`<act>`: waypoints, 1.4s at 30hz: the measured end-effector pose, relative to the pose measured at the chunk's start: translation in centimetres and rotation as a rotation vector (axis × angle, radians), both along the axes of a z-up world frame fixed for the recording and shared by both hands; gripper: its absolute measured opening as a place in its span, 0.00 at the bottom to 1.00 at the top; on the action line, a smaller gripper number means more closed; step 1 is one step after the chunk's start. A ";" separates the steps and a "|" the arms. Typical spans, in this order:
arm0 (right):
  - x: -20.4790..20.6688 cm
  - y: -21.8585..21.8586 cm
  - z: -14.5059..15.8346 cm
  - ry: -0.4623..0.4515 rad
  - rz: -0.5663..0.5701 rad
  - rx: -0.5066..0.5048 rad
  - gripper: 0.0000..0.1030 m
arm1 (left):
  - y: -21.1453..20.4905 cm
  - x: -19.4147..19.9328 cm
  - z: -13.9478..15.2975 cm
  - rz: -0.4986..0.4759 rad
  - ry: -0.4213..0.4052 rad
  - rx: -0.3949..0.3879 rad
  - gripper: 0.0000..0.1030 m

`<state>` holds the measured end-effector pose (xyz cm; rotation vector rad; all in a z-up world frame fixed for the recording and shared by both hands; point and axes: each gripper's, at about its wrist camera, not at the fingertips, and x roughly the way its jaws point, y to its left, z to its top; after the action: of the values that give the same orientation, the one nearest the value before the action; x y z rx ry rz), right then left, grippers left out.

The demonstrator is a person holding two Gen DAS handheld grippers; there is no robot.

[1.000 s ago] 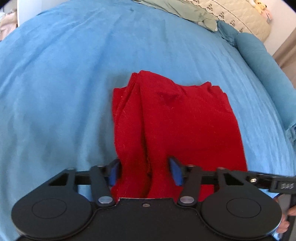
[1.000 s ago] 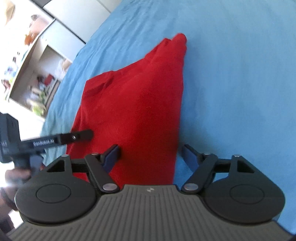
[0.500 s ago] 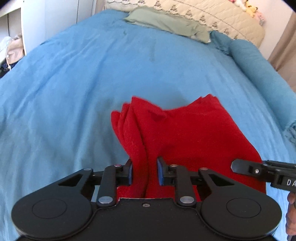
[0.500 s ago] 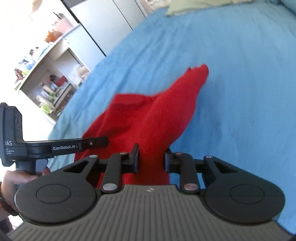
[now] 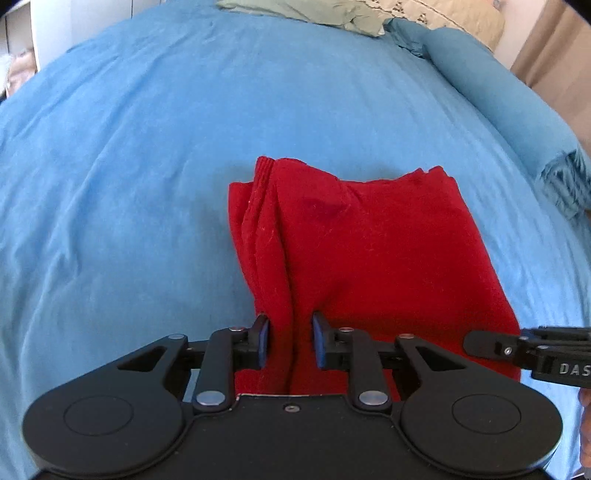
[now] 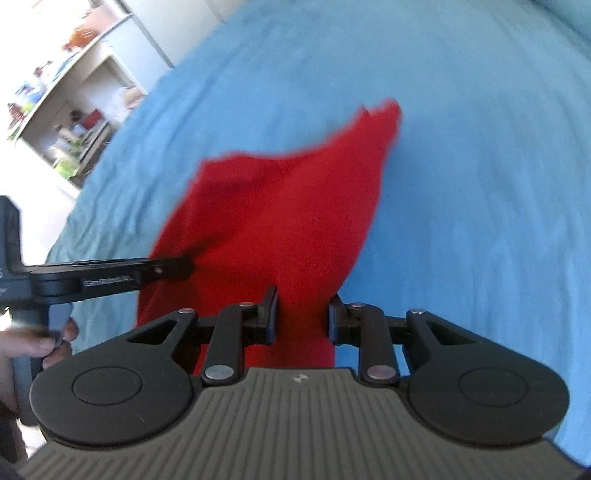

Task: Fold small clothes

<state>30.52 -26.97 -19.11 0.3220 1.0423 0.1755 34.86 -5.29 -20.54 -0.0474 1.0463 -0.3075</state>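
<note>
A red garment [image 5: 369,254] lies folded on the blue bedspread [image 5: 147,166], its near edge raised. My left gripper [image 5: 290,341] has a bunched fold of that edge between its blue pads. Its jaws are opening, and the fabric still touches both pads. In the right wrist view the red garment [image 6: 295,214] rises off the bed toward my right gripper [image 6: 303,319], which is shut on its near corner. That view is blurred. Each view shows the other gripper's finger from the side, beside the cloth.
A green cloth [image 5: 314,14] and a cream quilted pillow [image 5: 454,14] lie at the head of the bed. A rolled blue blanket [image 5: 498,85] runs along the right side. White shelves [image 6: 62,122] stand past the bed's left edge. A hand [image 6: 37,339] holds the left gripper's handle.
Both grippers closed on the garment's near edge, then travelled across the bed with it. The garment's near part has lifted off the bedspread.
</note>
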 end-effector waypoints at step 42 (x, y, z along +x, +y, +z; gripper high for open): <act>-21.3 3.5 17.8 -0.281 -0.263 -0.320 1.00 | 2.5 -23.0 18.9 0.140 -0.252 0.194 1.00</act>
<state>9.23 -23.51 -1.27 0.1355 0.7262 -0.1791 11.85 -2.80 -1.61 0.0903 0.8134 -0.0805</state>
